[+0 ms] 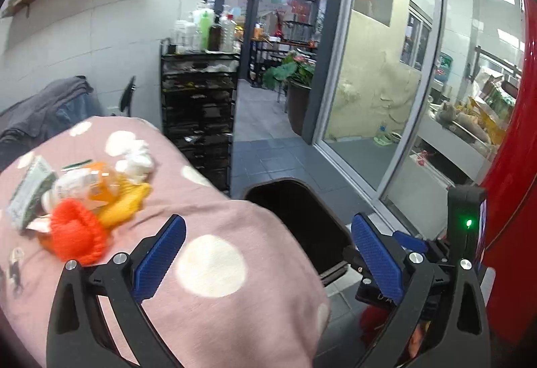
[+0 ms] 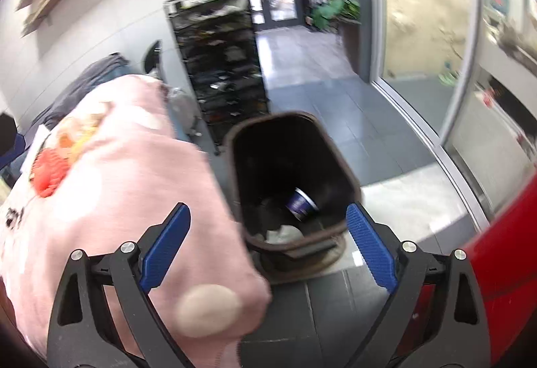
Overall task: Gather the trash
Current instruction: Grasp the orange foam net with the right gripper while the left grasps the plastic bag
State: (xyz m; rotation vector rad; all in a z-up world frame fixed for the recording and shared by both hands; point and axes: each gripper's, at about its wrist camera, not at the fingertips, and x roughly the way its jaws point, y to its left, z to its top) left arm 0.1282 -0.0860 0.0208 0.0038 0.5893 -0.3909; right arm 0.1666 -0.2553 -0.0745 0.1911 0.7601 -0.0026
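Both grippers stand with their jaws spread wide and nothing between the pads: the left gripper (image 1: 268, 254) over the edge of the bedding, the right gripper (image 2: 268, 247) above the bin. Each has two black arms tipped with ribbed blue pads (image 1: 161, 262), four pads in all, each arm pinned with round silver bolts.

One pink cover (image 1: 214, 217), soft cloth printed with large pale dots, drapes over a rounded bulk and fills the lower left of both views. One tall black rack (image 1: 201, 106) of many shallow trays stands against the tiled wall, bottles crowded on its top. One red, glossy curved surface (image 1: 510, 139) runs down the right edge.

One dark trash bin (image 2: 292, 146), smooth plastic with a rounded rectangular mouth, sits on the grey floor tiles just beside the cover. Inside it lie one blue cylindrical can (image 2: 302, 203), tilted, and one pale crumpled scrap (image 2: 282, 233).

On top of the cover, well apart from the bin, the trash lies in one heap: one orange knitted piece (image 1: 77, 233), one yellow banana peel (image 1: 124, 203), one clear bottle of orange liquid (image 1: 90, 183), one green-and-white carton (image 1: 30, 190), and two white crumpled tissue wads (image 1: 137, 159).
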